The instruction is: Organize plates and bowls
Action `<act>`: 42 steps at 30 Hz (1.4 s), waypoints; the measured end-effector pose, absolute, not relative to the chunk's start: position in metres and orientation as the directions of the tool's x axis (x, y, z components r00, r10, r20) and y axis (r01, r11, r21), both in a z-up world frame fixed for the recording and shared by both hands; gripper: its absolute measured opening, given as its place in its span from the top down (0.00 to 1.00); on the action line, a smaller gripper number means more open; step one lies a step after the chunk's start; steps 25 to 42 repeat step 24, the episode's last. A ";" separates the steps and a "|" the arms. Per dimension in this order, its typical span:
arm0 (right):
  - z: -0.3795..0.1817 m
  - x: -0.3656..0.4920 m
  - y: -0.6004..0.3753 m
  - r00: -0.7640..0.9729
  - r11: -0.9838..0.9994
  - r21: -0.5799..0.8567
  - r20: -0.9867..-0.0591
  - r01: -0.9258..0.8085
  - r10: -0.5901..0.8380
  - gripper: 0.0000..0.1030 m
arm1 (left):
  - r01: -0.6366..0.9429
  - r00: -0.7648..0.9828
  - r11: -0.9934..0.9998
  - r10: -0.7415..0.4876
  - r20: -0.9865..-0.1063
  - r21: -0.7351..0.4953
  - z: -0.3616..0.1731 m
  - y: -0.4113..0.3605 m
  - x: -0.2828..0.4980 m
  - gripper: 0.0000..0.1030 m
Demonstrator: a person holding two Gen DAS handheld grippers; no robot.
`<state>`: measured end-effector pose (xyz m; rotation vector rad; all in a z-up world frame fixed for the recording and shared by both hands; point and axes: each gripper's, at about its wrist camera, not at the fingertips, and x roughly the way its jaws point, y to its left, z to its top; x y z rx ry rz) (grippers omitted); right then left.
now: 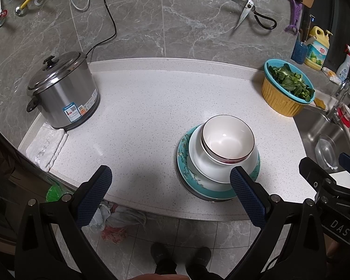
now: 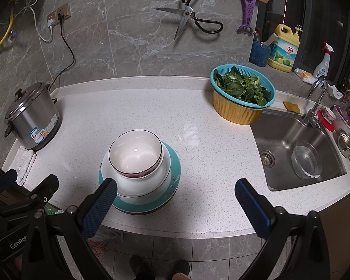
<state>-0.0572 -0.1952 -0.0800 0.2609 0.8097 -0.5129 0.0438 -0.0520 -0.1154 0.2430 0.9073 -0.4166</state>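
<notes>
On the speckled white tabletop [image 1: 151,98], a brushed-steel cooker [image 1: 63,91] stands at ten o'clock, the left hand-held gripper [image 1: 171,194] and right hand-held gripper [image 2: 175,201] gape empty at the near edge, flanking glossy nested bowls [image 2: 135,155] on a teal plate [image 2: 172,184], with a ribbed greens basket [image 2: 242,98] at two o'clock.

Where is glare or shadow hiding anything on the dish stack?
Left wrist view: only a small highlight inside the top bowl; the left tongs cast a soft shadow on the counter. Right wrist view: the same small glint in the bowl; fisheye bends the counter edge; nothing is washed out.
</notes>
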 end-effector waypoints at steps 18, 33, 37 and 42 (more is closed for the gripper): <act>-0.084 -0.053 -0.208 0.575 0.854 0.032 -0.752 0.519 -0.321 0.00 | 0.456 0.540 0.889 -0.252 -0.803 0.028 -0.123 -0.054 0.061 0.00; -0.084 -0.052 -0.211 0.574 0.856 0.031 -0.755 0.516 -0.319 0.00 | 0.451 0.543 0.892 -0.253 -0.801 0.025 -0.121 -0.055 0.061 0.00; -0.084 -0.052 -0.211 0.574 0.856 0.031 -0.755 0.516 -0.319 0.00 | 0.451 0.543 0.892 -0.253 -0.801 0.025 -0.121 -0.055 0.061 0.00; -0.084 -0.052 -0.211 0.574 0.856 0.031 -0.755 0.516 -0.319 0.00 | 0.451 0.543 0.892 -0.253 -0.801 0.025 -0.121 -0.055 0.061 0.00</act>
